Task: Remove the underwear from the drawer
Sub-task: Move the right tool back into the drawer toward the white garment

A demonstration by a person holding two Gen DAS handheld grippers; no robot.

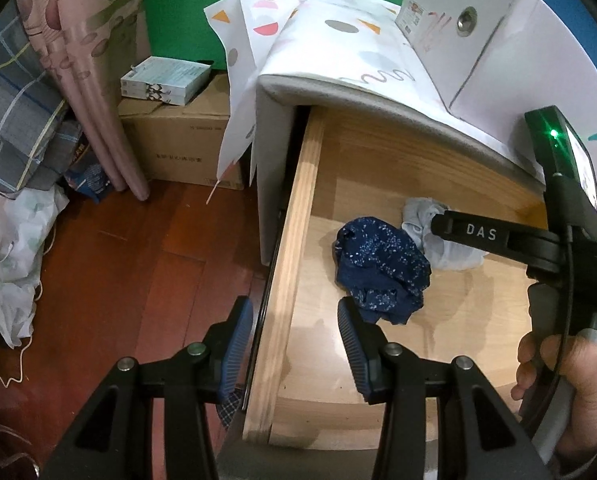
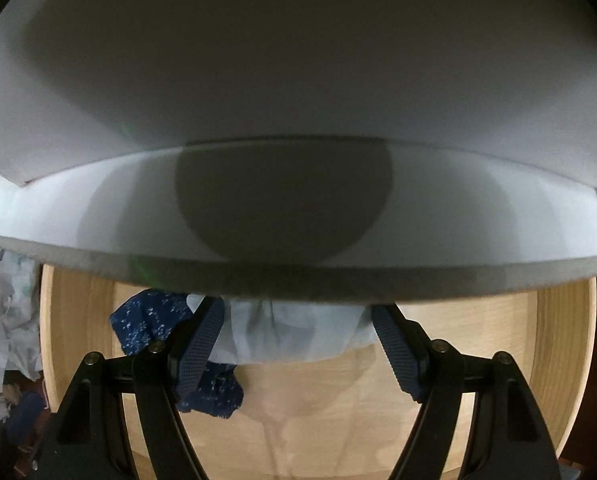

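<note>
The wooden drawer (image 1: pixel 286 264) is pulled open. Inside lie dark blue speckled underwear (image 1: pixel 382 268) and, behind it, light grey underwear (image 1: pixel 450 252). My left gripper (image 1: pixel 296 320) is open and empty, straddling the drawer's left wall near the front. My right gripper (image 2: pixel 298 324) reaches in from the right, open, its fingers on either side of the grey underwear (image 2: pixel 294 336); I cannot tell if they touch it. Its fingertips sit under the cabinet's edge. The blue underwear (image 2: pixel 146 324) lies left of it. In the left wrist view, the right gripper's finger (image 1: pixel 470 232) covers part of the grey piece.
The white cabinet top (image 1: pixel 378 92) overhangs the drawer's back and carries a patterned cloth (image 1: pixel 298 28) and a white box (image 1: pixel 458 32). Left of the cabinet are cardboard boxes (image 1: pixel 178 148), a pink curtain (image 1: pixel 86 80), bedding (image 1: pixel 14 120) and red wood floor (image 1: pixel 138 264).
</note>
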